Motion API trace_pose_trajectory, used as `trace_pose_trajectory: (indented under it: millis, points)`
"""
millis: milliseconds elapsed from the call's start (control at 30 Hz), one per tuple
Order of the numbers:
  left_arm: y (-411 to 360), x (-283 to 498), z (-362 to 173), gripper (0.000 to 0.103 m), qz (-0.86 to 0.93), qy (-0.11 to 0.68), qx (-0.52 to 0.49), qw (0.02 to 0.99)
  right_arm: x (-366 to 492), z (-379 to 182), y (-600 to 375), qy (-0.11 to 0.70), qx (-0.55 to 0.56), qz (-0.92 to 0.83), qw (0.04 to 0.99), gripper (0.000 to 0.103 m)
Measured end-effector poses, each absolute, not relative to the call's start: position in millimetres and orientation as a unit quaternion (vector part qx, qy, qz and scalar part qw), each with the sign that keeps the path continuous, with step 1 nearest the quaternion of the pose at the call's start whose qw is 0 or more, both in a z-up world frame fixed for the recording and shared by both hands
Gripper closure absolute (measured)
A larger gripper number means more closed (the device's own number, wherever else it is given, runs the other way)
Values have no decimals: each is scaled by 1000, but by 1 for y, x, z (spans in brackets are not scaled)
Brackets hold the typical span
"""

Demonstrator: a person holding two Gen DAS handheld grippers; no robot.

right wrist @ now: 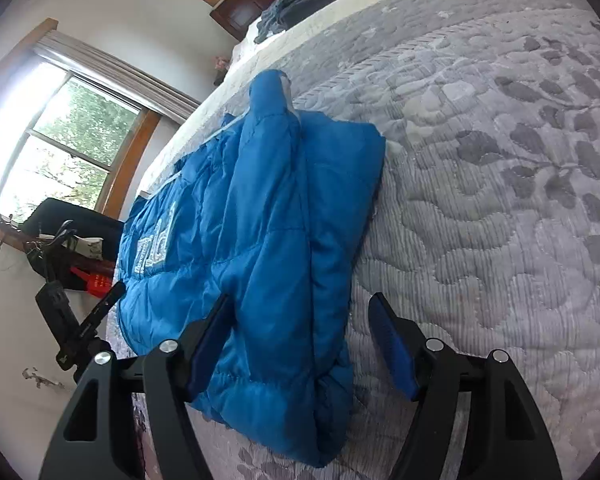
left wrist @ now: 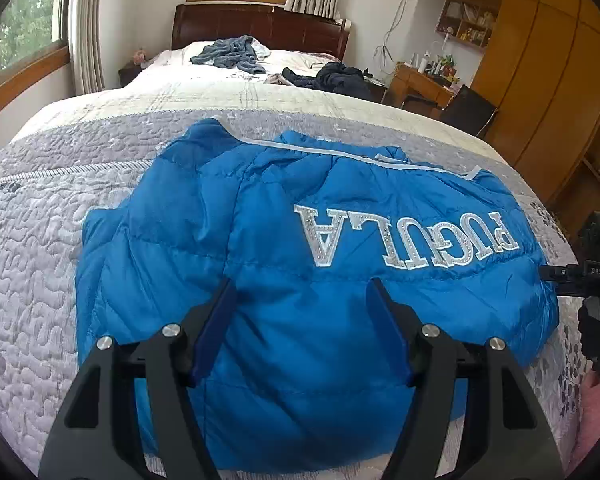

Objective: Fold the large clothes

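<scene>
Blue, puffy and quilted in broad stitched bands, the jacket [left wrist: 300, 264] lies flat on the near end of the bed, its nylon shell slightly glossy and creased. Pale, sparkly block letters [left wrist: 406, 236] run across its upper panel, and a thin white trim line follows the jacket's far edge. In the right wrist view one long side of the jacket [right wrist: 268, 248] is folded over into a thick, rounded ridge, with a tube-shaped end standing up at the far corner.

The left gripper [left wrist: 302, 292] hangs over the jacket's near part, its blue-padded fingers [left wrist: 216, 332] spread wide with nothing between them. The right gripper [right wrist: 300, 306] sits at the jacket's near corner, also spread: one finger is over the fabric, the other over the bedspread just beside the folded edge.

Under the jacket, the grey bedspread [right wrist: 500, 184] is quilted with leaf and pebble patterns, and broad bare stretches of it lie on both sides of the jacket. Beyond the jacket the cover turns cream. Well past it, near the dark wooden headboard [left wrist: 260, 26], lie a crumpled grey garment [left wrist: 230, 54] and a dark navy heap [left wrist: 332, 76].
</scene>
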State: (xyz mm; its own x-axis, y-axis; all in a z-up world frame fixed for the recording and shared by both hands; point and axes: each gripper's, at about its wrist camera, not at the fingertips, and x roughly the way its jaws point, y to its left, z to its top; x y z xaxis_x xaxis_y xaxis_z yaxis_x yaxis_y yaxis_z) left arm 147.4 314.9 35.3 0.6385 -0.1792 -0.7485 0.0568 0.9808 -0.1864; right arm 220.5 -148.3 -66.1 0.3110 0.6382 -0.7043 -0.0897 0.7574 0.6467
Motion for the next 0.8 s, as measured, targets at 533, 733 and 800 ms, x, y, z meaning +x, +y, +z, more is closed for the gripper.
trace_pose_trajectory:
  millis: [533,733,800]
  points:
    - [320,150,27,36,-75,424,-86,899,223,-78,-145,515,304,283,750,70]
    - [320,150,26,36,-78,424,-88,898,221,-79,-145,513,304,282,751,71]
    - [320,150,25,36,-79,424,-87,898,222,-81,-146,515,307,281,749,71]
